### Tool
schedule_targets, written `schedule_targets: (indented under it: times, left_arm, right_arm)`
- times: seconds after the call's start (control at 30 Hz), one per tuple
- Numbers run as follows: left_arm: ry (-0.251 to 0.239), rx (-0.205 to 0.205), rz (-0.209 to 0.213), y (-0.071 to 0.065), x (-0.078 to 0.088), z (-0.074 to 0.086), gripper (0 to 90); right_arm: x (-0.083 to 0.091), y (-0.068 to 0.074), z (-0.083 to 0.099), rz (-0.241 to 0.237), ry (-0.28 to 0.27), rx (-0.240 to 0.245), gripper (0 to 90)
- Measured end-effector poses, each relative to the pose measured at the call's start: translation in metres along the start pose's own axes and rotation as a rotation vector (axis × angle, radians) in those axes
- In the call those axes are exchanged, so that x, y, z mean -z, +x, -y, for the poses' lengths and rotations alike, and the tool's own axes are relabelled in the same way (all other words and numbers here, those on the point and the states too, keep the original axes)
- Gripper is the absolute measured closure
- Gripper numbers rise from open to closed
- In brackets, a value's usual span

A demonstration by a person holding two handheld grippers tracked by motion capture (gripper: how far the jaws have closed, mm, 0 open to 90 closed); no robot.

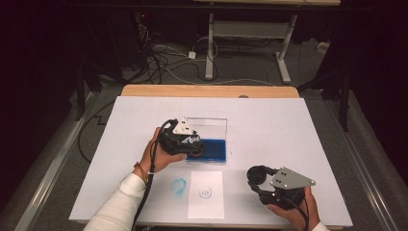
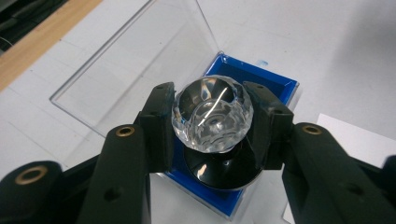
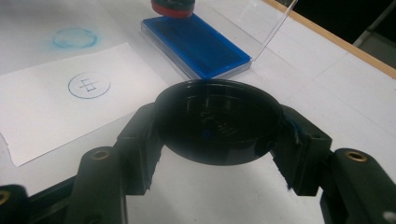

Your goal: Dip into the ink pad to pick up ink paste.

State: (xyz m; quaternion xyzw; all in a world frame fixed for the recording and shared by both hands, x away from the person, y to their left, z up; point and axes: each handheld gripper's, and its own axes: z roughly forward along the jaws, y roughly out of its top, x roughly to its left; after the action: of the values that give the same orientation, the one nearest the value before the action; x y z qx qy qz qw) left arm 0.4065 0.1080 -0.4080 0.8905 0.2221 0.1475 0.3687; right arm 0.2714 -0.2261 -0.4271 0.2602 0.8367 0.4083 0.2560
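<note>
Left gripper pinches the crystal-knobbed stamp over the blue ink pad.

Upright clear lid behind ink pad; bare tabletop rightward.

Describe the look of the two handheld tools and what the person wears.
Both tools, left and right, are black with two blocky jaws, brass-ringed screw holes, a grey three-cornered plate on top, and a trailing black cable. The left arm has a white sleeve and a wristband.
</note>
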Motion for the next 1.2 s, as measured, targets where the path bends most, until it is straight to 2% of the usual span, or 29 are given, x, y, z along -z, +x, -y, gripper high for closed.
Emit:
schedule_targets:
  times: [0.2,0.33,0.4,0.77,0.93,1.2]
  left_arm:
    - [0.025,0.027,0.006,0.007,-0.015,0.004,54.8]
    - [0.024,0.041,0.001,0.008,-0.019,0.006,54.8]
    - [0.036,0.034,-0.008,0.007,-0.02,0.005,54.8]
    - [0.047,0.029,-0.001,0.003,-0.023,0.007,54.6]
    - [0.055,-0.01,-0.032,-0.004,-0.024,0.007,54.6]
    - [0.023,0.006,-0.026,-0.003,-0.024,0.012,54.6]
  right_arm:
    - [0.001,-0.002,0.001,0.002,0.003,-0.001,38.9]
    - [0.001,-0.001,0.001,0.005,0.004,-0.003,38.9]
    - [0.001,-0.001,0.001,0.003,0.007,-0.002,38.9]
    - [0.001,-0.001,0.001,0.003,0.013,0.004,38.9]
    - [0.0,0.001,0.001,0.002,0.023,0.005,38.9]
    - [-0.001,0.002,0.001,-0.003,0.028,0.009,38.9]
